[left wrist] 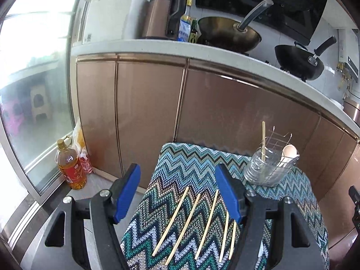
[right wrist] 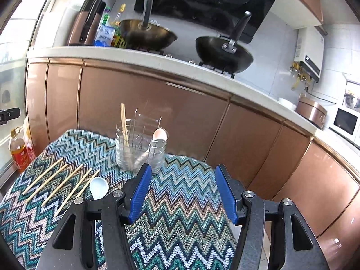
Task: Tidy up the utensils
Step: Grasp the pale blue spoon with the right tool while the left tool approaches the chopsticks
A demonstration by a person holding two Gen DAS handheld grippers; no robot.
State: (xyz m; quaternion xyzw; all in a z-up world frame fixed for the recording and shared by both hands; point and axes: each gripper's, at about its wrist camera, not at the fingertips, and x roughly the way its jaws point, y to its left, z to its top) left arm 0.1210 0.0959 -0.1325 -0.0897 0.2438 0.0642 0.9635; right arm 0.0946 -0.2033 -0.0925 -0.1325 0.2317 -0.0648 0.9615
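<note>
Left gripper (left wrist: 177,193) spread wide, empty, above five loose chopsticks (left wrist: 207,223) | right gripper (right wrist: 183,193) likewise parted, empty | white spoon (right wrist: 98,187) on zigzag-cloth tabletop (right wrist: 180,225) | wire caddy (right wrist: 140,144) holds chopsticks, spoon

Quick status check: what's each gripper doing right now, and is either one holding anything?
Left gripper: open, holding nothing, above the loose chopsticks.
Right gripper: open, holding nothing, over the zigzag cloth.

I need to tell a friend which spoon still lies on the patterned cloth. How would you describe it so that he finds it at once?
Look at the zigzag cloth in front of the copper cabinets. On its left part five chopsticks lie in a row; the white spoon lies just at the right end of that row. It is the only white, rounded thing lying flat there; the other spoon stands in the holder.
</note>
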